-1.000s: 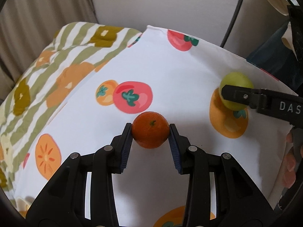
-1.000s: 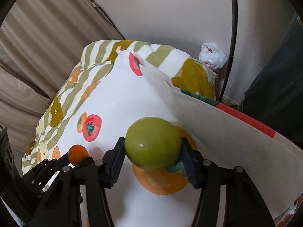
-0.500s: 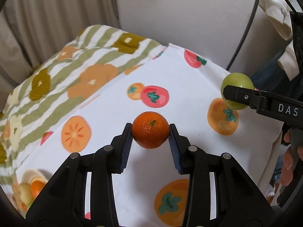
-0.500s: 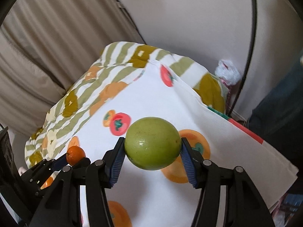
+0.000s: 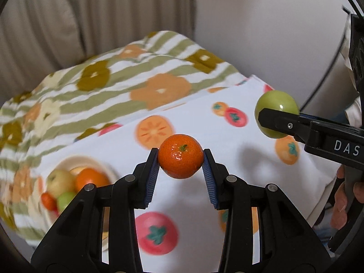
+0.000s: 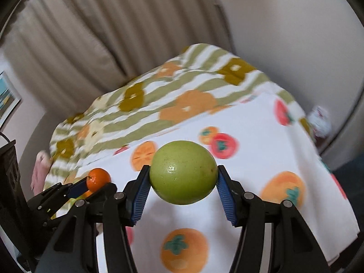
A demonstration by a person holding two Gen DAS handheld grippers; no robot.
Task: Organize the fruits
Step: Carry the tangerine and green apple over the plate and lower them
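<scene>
Orange mandarin (image 5: 180,159) and green fruit (image 6: 183,172) held aloft.

An orange mandarin (image 5: 180,159) and green fruit (image 6: 183,171) are showing against a white cloth (image 5: 250,170) printed with orange and red fruits, possibly persimmons.

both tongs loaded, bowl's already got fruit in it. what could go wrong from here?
1. The bowl already holds several fruits, so a dropped one may bounce or roll out.
2. It sits on soft, rumpled cloth, so it could tip.
3. The left tongs grip the mandarin and the right tongs the green fruit only at their sides, so either may slip.
</scene>
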